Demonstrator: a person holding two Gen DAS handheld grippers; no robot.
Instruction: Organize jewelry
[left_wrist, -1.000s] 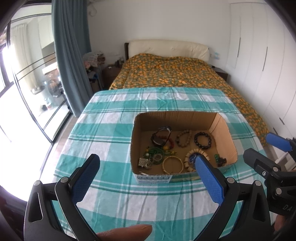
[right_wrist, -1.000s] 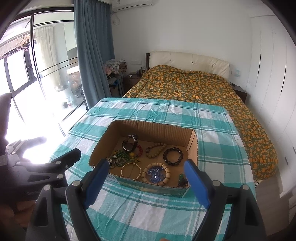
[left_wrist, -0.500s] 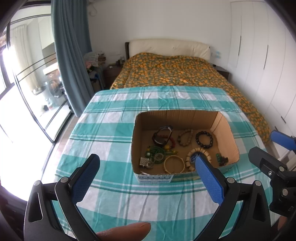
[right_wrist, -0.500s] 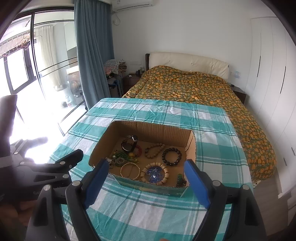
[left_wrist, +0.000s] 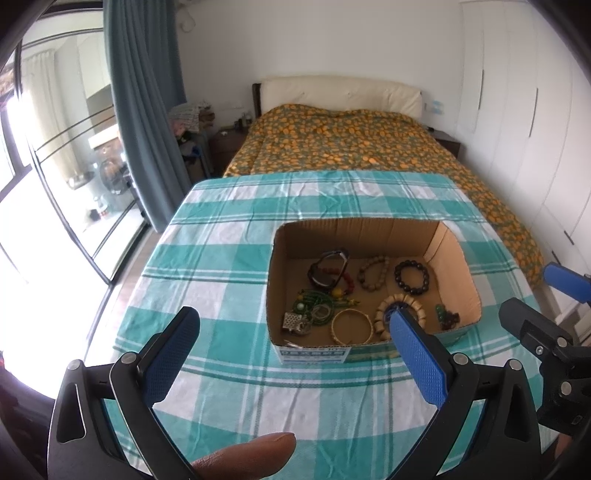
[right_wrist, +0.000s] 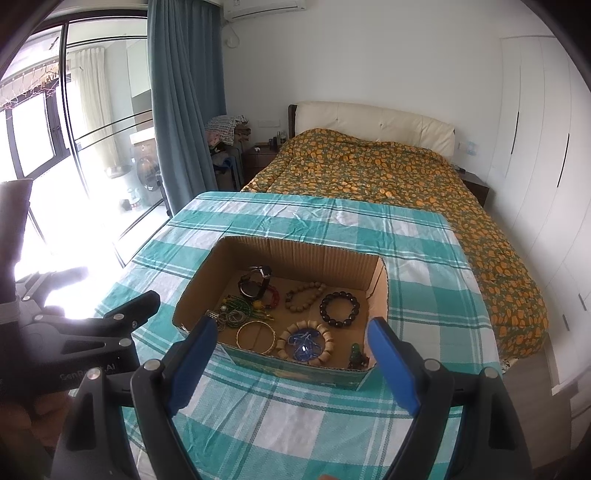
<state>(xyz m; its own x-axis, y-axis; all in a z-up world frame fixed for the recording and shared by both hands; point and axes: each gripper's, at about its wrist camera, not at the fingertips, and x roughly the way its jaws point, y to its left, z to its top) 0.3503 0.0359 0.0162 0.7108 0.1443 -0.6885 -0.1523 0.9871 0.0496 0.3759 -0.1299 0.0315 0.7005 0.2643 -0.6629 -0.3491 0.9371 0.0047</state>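
On the teal checked tablecloth (left_wrist: 229, 258) sat a cardboard box (left_wrist: 458, 266) of bead bracelets; left gripper (left_wrist: 295, 343) and right gripper (right_wrist: 291, 354) hovered short of it, both released, empty.

One open brown cardboard box (left_wrist: 458, 258) is counted at frame centre. Inside: three beaded bracelets (tan (left_wrist: 373, 272), black (left_wrist: 412, 277), pale wooden (left_wrist: 400, 315)), one gold bangle (left_wrist: 351, 325). The tangled green pieces at lower left cannot be counted.

Cardboard box (left_wrist: 284, 254) label print (left_wrist: 314, 355) too small to read
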